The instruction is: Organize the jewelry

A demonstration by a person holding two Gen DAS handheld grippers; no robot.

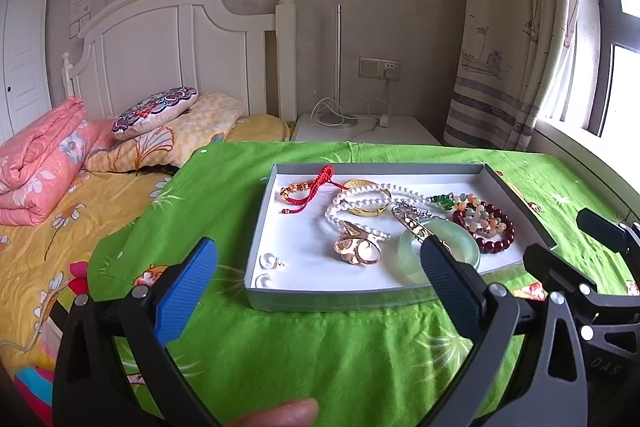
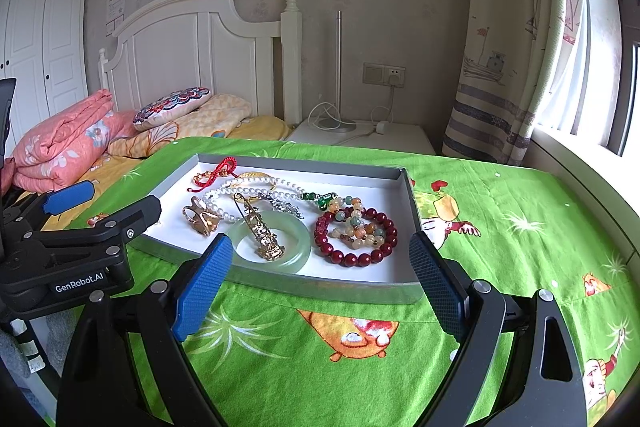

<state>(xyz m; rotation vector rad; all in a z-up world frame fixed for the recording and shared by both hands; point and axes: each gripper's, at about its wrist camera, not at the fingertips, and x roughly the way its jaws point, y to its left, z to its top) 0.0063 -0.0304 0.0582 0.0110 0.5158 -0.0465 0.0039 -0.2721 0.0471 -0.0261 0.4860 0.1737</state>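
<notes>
jewelry heaped in grey tray; both hand-held grippers spread, empty

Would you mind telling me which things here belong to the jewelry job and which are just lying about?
For the job: tray, pearl necklace, jade bangle, red bead bracelet, red cord, gold bangle, earrings.

Lying about: pillow, pink quilt, lamp, curtain.

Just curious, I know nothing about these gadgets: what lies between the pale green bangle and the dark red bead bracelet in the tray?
Only bare white tray floor: the right wrist view shows a narrow gap between the green bangle and the red bead bracelet.
</notes>
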